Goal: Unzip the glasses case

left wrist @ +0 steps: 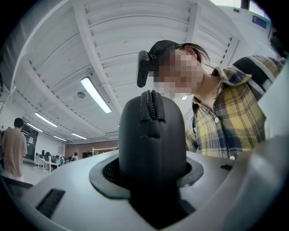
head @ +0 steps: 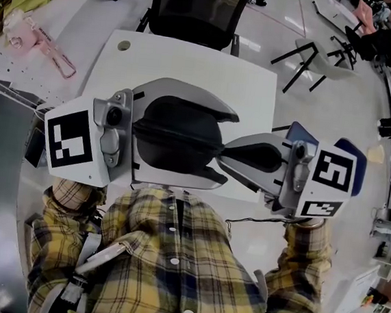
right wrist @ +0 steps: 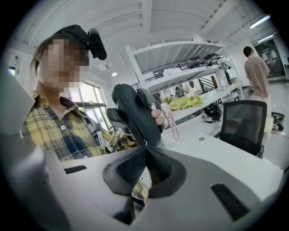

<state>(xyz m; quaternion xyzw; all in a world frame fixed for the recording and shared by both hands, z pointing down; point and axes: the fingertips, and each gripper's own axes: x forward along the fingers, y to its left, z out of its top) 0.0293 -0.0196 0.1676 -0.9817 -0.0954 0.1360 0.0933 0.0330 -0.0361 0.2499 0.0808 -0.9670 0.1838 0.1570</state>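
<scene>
In the head view the glasses case point(head: 176, 140) is held up in front of the person's chest, above the near edge of the white desk point(head: 191, 62). Its long axis runs left to right across the body. The left hand-held gripper point(head: 217, 146) clamps it from above and below, while the right hand-held gripper point(head: 225, 152) comes in from the right, its tips meeting the case's right end. That makes the right one the nearer to the end where the zip has to start. In the left gripper view the case stands straight out along the jaws, which are shut on its sides, and its rounded free end points away from the camera. The zip point(left wrist: 151, 104) climbs over the crown of that end. In the right gripper view the case tilts up and away to the left, with its lower end right at the jaw tips. These are pressed together, seemingly nipping the zip pull point(right wrist: 144, 143), though it is too small to be sure. The likely pull is back along the seam, away from the case's end.
</scene>
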